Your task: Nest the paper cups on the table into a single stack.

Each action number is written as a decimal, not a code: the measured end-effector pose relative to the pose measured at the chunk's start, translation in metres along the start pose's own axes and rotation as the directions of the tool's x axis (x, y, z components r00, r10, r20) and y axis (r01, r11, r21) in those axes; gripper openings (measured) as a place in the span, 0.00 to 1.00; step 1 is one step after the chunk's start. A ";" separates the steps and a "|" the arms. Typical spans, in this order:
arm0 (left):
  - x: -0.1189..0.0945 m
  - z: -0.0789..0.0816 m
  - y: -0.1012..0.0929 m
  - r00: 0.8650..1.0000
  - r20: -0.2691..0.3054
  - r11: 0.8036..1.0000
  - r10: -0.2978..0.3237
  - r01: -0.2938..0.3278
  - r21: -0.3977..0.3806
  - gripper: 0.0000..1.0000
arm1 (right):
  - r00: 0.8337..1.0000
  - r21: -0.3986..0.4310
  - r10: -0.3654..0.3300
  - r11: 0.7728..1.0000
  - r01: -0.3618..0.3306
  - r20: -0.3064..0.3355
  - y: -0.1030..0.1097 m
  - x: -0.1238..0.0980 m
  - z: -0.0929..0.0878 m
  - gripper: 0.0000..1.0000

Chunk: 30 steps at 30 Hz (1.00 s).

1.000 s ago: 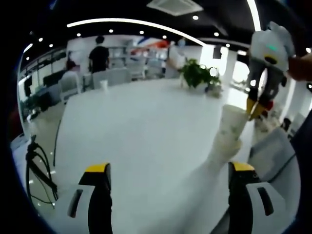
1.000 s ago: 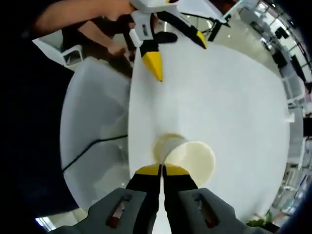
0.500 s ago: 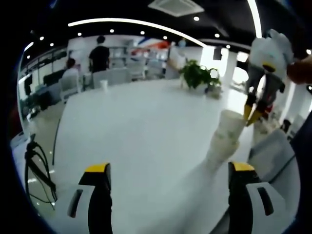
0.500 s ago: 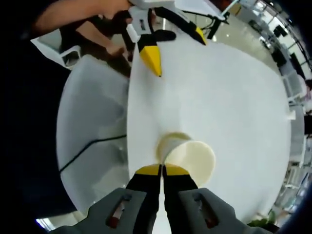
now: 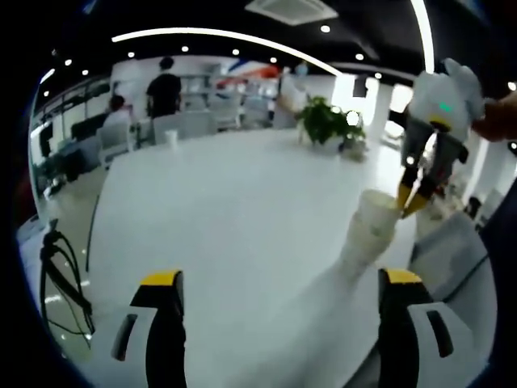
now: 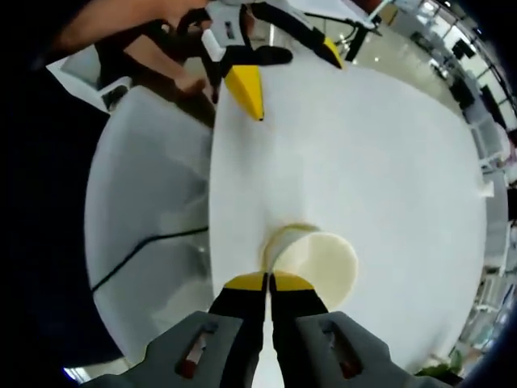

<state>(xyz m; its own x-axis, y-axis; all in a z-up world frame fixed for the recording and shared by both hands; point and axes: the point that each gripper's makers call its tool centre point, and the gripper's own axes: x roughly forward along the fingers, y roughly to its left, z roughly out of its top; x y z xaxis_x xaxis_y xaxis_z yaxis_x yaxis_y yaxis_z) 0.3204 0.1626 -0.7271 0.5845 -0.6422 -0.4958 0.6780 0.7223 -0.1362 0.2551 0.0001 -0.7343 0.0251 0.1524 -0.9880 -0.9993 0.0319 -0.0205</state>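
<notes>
the stack of paper cups point(image 5: 370, 230) stood on the white bench point(image 5: 234, 210), leaning slightly. the right gripper point(image 6: 269, 280) was pinched together on the rim of the top cup point(image 6: 319, 263), seen from above. the left gripper point(image 5: 279, 279) hung nearby with its jaws wide apart, holding nothing. a potted plant point(image 5: 327, 123) sat at the bench's far end

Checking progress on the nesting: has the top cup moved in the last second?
Yes: in the left gripper view the top cup has sunk into the stack, against the plant.
</notes>
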 end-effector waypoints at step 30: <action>0.005 -0.001 -0.010 1.000 -0.003 1.000 -0.023 0.023 0.004 0.98 | 0.996 -0.011 0.011 1.000 -0.010 0.091 0.002 0.005 0.004 0.06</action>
<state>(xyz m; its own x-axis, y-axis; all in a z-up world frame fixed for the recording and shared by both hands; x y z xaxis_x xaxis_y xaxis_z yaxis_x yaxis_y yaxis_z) 0.3163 0.1523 -0.7289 0.5678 -0.6578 -0.4949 0.6931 0.7064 -0.1437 0.2536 0.0052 -0.7389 0.0163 0.2424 -0.9700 -0.9997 0.0193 -0.0120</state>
